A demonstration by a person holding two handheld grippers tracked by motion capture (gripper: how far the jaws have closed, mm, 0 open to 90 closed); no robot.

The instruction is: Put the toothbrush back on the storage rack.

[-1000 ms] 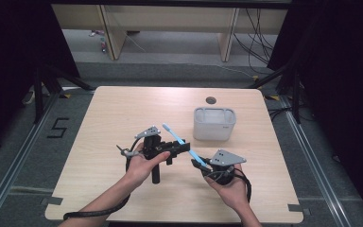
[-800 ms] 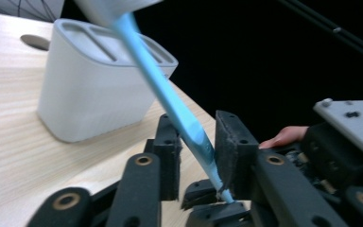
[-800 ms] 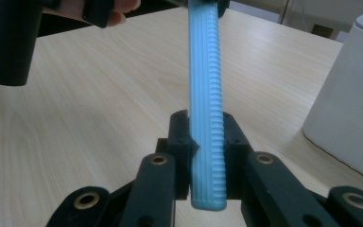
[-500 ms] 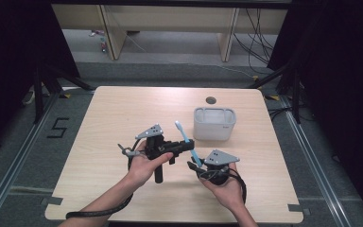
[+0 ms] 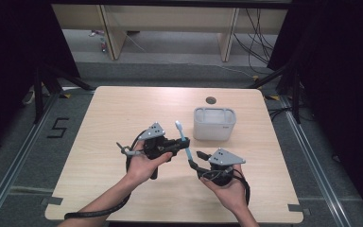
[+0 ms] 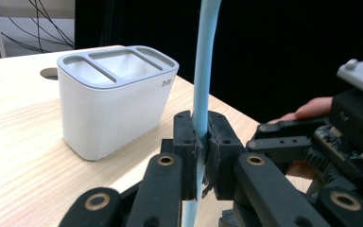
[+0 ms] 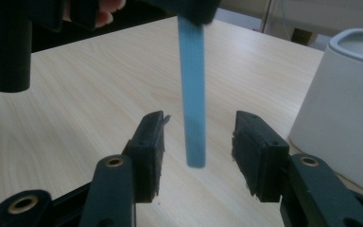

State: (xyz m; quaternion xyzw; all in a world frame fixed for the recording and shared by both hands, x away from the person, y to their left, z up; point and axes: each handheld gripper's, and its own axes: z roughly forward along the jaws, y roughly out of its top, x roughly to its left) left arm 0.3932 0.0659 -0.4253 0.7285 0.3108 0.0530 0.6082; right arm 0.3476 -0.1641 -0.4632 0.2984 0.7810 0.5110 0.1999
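Wooden table point(image 5: 123, 113), white holder point(image 5: 214, 124) beside toothbrush point(image 5: 184, 140)

I see a light blue toothbrush point(image 5: 184, 140) with a plain, unpatterned handle and a paler, whitish head, clamped between the black pads of my left gripper point(image 6: 201, 156), while my right gripper point(image 7: 198, 156), just beside that toothbrush, is black too, with brass-coloured pins. Behind the toothbrush stands a white holder point(image 5: 214, 124) with a grey rim and small grey lettering, and under all of it lies the pale wood-grain table point(image 5: 99, 118), edged by dark grey floor
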